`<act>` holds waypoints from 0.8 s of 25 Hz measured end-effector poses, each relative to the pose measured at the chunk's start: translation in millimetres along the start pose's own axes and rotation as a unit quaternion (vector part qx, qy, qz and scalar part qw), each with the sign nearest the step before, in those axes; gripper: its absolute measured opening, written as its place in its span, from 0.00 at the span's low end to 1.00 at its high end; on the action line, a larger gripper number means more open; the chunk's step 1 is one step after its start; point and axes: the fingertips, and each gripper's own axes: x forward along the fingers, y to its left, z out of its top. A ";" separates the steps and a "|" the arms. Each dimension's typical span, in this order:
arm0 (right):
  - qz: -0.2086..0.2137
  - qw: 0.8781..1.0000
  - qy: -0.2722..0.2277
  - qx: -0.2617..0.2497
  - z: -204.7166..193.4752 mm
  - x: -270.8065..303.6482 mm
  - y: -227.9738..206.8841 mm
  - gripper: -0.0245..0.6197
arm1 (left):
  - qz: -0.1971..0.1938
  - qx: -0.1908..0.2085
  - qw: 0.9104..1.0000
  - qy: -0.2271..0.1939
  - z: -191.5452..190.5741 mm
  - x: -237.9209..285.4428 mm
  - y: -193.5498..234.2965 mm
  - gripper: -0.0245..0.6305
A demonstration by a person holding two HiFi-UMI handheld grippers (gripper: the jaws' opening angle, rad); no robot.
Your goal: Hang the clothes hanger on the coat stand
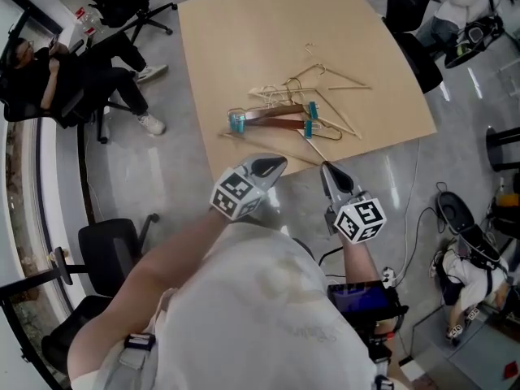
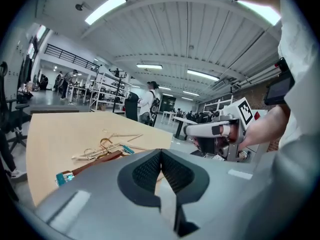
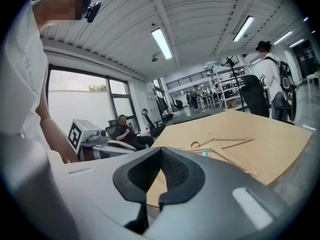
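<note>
Several clothes hangers (image 1: 292, 108) lie tangled near the front edge of a light wooden table (image 1: 244, 47). One is a brown hanger with teal clips (image 1: 272, 119); the others are pale wood with gold hooks. My left gripper (image 1: 275, 166) hovers just off the table's near edge, shut and empty. Beside it my right gripper (image 1: 327, 171) is also shut with nothing in it, pointing at the pile. The left gripper view shows the hangers (image 2: 102, 151) beyond the closed left gripper (image 2: 161, 156). In the right gripper view the hangers (image 3: 220, 146) lie past the closed right gripper (image 3: 161, 154).
A person sits on an office chair (image 1: 49, 63) at the far left. A black chair (image 1: 106, 250) stands at my left, near the window. More people and bags (image 1: 463, 15) are at the back right. Cables and gear (image 1: 463, 242) lie on the floor to my right.
</note>
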 end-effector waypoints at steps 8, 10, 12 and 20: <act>-0.021 0.999 0.035 -0.002 7.3 60.9 -13.4 0.06 | 0.008 -0.006 1.000 0.020 -1.4 -3.7 71.5 0.04; -0.030 0.998 0.049 0.005 3.9 70.8 -20.8 0.06 | 0.028 -0.018 0.999 0.025 -5.4 -6.2 90.5 0.04; -0.036 0.997 0.068 0.014 -3.2 78.4 -29.2 0.06 | 0.056 -0.038 0.997 0.032 -13.5 -10.5 107.8 0.04; -0.034 0.989 0.141 0.040 -32.1 117.3 -77.4 0.08 | 0.187 -0.114 0.973 0.080 -54.8 -27.9 180.2 0.13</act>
